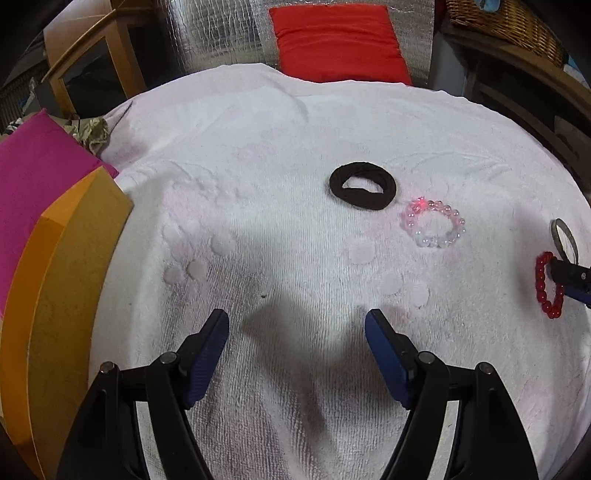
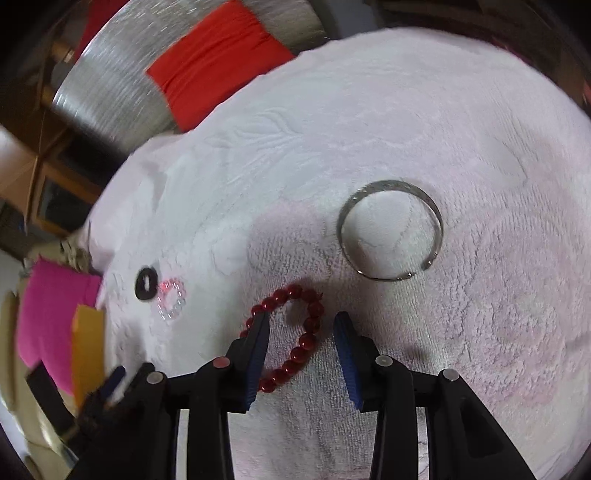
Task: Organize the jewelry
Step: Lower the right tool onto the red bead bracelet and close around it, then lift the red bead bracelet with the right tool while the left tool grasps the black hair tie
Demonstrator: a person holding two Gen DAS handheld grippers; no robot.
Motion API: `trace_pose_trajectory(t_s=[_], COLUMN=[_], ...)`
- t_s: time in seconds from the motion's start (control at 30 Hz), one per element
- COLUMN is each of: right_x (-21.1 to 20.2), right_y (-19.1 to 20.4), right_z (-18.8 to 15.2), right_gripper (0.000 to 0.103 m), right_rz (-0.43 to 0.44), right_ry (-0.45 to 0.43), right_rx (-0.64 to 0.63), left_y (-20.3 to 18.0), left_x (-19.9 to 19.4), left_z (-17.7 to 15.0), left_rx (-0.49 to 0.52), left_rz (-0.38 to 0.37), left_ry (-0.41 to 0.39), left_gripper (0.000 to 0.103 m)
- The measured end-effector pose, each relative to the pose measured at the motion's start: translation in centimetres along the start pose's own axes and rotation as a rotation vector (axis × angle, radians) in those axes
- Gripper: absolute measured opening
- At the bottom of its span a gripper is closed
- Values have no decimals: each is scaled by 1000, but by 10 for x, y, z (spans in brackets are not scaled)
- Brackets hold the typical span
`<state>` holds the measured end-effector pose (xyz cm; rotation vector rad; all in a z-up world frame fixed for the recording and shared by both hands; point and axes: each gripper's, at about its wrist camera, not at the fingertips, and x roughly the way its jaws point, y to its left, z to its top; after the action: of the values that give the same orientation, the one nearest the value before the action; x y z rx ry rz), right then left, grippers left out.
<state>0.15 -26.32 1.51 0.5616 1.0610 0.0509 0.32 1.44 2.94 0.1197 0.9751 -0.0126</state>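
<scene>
A white towel covers the counter; behind it lie a silver foil sheet, a red cushion, wooden furniture and a wicker basket.

A red rectangular fabric cushion lies at twelve o'clock on a silver quilted foil mat. A magenta fabric cushion sits at nine o'clock, touching an orange-edged brown board at eight o'clock. A woven wicker basket stands at one o'clock, a light wooden frame at eleven.
</scene>
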Motion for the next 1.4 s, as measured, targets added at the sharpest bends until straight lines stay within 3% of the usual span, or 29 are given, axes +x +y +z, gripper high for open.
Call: trace_pose_trajectory(t_s=[0.07,0.2,0.3,0.37,0.47,0.57,0.8,1.0,1.27,1.4], right_x=[0,0,0,1,-1,0,0,-2,-11,-6], right_y=[-2,-1,5,10,12,12,17,21,24,21], right_z=[1,1,-1,-3,-6,-5,-3,0,4,5], right_gripper=[42,44,55,55,55,47,14,11,11,12], right_rz=[12,8,13,-13,-33,-52,-137,-150,-39,-46], right_ry=[5,10,4,-14,-37,-53,-92,-118,-147,-98], right_rx=[3,-19,-46,-60,-54,-52,-112,-150,-121,-84], left_y=[1,8,13,15,18,23,25,21,7,11], left_x=[0,6,9,11,13,16,14,10,0,-3], left_z=[-1,-3,-4,-5,-7,-8,1,13,16,23], left_rx=[-5,-37,-59,-62,-80,-77,-81,-99,-58,-36], left_rz=[-5,-10,-28,-16,-28,-37,-67,-88,-40,-32], left_ry=[4,25,36,40,50,61,54,-17,-72,-111], left_gripper=[77,90,96,102,103,103,103,103,103,103])
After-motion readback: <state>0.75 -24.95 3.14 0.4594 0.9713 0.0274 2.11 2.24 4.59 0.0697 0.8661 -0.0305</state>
